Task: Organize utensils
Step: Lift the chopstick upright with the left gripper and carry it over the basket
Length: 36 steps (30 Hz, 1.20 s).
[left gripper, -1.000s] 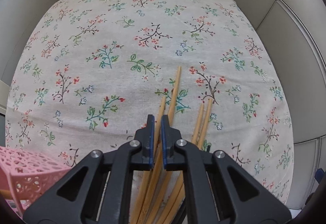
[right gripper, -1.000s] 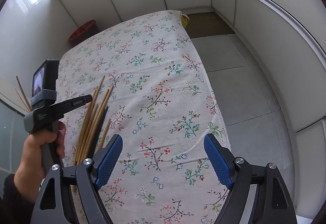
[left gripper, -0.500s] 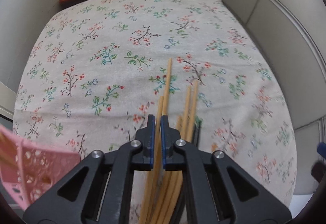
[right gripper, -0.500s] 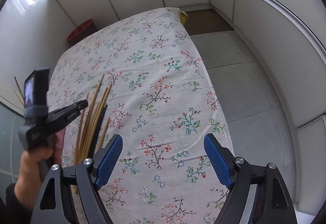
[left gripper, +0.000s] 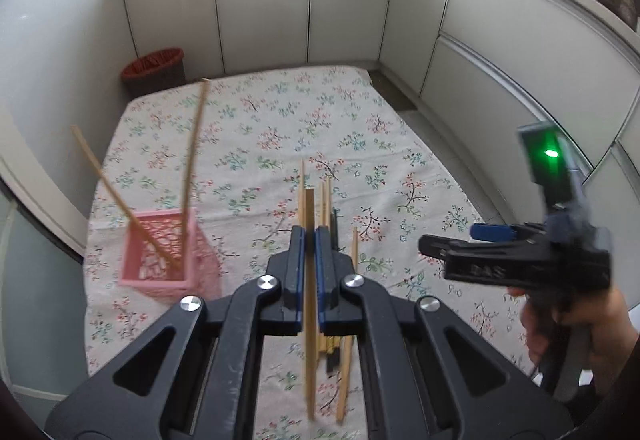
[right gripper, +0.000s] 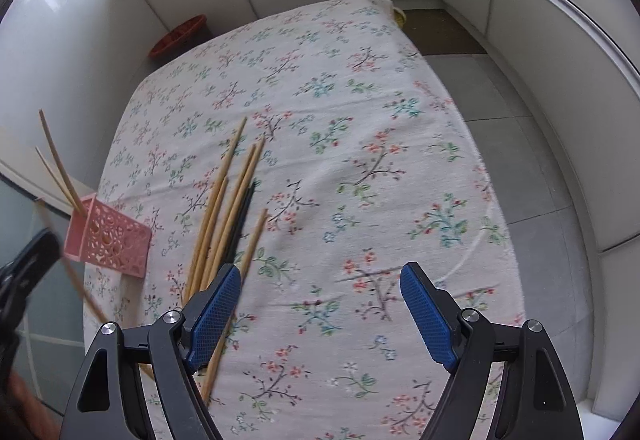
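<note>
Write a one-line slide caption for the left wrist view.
Left gripper shut on one chopstick above the loose pile, pink basket with two chopsticks at left.

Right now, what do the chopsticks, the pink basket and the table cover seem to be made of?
The chopsticks look like bamboo or light wood: pale tan, matte, thin; one dark stick among them could be lacquered or plastic. The pink basket looks like moulded plastic, with smooth lattice walls. The table cover looks like woven cloth, matte and slightly creased, with a printed flower pattern.
</note>
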Available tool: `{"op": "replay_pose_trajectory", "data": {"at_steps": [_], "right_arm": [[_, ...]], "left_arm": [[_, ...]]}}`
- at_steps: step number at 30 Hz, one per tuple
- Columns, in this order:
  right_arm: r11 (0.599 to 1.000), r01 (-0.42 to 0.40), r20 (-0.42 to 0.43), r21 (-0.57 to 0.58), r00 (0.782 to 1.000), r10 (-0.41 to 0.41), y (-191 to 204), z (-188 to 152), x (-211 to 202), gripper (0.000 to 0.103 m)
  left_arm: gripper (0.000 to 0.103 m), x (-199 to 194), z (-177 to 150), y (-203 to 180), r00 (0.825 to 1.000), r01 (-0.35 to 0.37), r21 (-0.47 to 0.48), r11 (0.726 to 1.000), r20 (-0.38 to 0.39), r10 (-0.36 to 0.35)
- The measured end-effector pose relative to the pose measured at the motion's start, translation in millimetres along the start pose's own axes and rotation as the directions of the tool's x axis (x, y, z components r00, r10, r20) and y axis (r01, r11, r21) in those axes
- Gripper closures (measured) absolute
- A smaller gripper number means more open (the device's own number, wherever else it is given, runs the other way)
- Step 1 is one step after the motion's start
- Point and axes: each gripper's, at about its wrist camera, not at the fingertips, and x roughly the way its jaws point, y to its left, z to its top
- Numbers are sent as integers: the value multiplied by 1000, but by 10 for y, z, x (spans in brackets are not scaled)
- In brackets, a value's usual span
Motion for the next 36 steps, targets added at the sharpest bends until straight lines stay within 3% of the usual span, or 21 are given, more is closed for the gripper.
{"op": "replay_pose_trajectory", "data": {"at_steps": [2,6,10,20,25,27,32,36], "right_arm": [[1000,-2,-14,-7,1000,2,86,-8,69,20],[1000,-9,-29,-14,1000,9,228,6,220,20],[1000,-4,-54,-13,999,4,344,27,415,21],[999,17,-119,-49,993,-22,622,81,916,70],[984,109,-89,-139,988,-122,791,28,972,79],[980,130,-79,-151,987,-143,803,16,974,89],[993,52,-97,-104,993,-62,659,5,911,97],[997,1,-54,-81,999,-5,567,4,622,97]], "left_arm": [[97,-163,-115,145,998,-28,-2,1000,51,28],[97,-326,-156,464,997,-6,-79,997,75,12],[97,-396,-221,618,995,-6,-91,996,96,15],[97,-493,-223,799,992,16,-120,993,123,-1],[97,-468,-228,820,993,16,-124,992,119,-1],[97,-463,-231,821,993,12,-126,992,118,3],[97,-481,-234,844,992,7,-137,991,123,10],[97,-532,-235,867,990,7,-144,989,138,13]]}}
